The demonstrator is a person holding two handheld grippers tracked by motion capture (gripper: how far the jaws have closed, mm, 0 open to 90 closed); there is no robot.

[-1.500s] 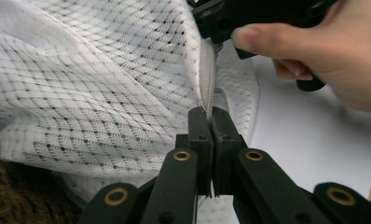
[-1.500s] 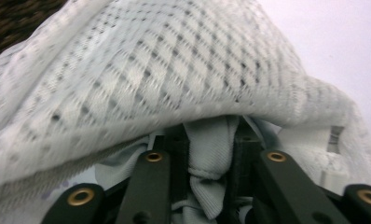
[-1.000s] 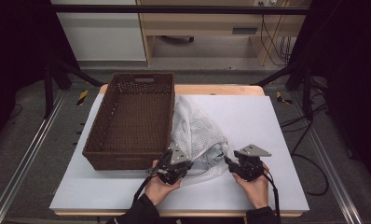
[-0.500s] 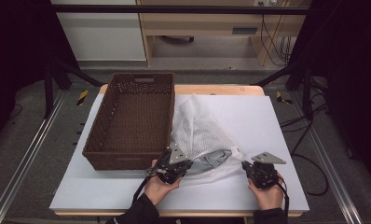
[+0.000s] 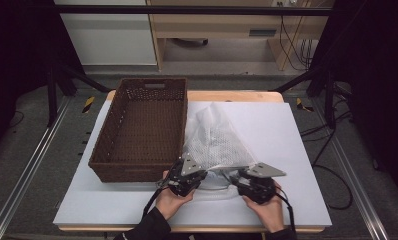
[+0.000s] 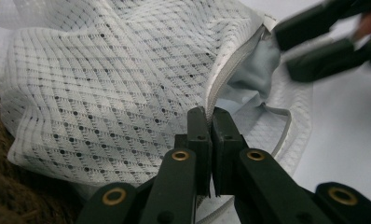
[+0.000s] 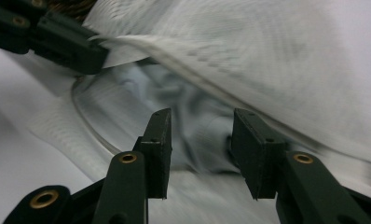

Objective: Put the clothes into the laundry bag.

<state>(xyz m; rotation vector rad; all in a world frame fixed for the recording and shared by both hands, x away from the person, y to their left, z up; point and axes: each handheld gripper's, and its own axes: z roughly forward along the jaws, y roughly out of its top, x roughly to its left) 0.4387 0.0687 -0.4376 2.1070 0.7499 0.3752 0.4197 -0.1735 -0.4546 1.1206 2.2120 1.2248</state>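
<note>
A white mesh bag (image 5: 214,140) lies on the table beside the basket, its mouth toward the person. My left gripper (image 5: 202,174) is shut on the bag's zipped rim (image 6: 221,79) and holds that edge up. Pale grey cloth (image 7: 193,105) shows inside the mouth. My right gripper (image 5: 235,178) is at the mouth, opposite the left one. Its jaws have just been opening and now stand apart (image 7: 202,119). The grey cloth lies between them, unpressed. The left gripper (image 7: 81,51) appears at the upper left of the right gripper view.
A brown wicker basket (image 5: 137,167) stands empty to the left of the bag, touching it. The white table top (image 5: 292,130) stretches to the right and behind. Cables trail from both grippers toward the front edge.
The right gripper swung out to the right, then came back left to the bag's mouth. The bag's front edge, stretched half a second ago, hangs slacker. The left gripper kept still.
</note>
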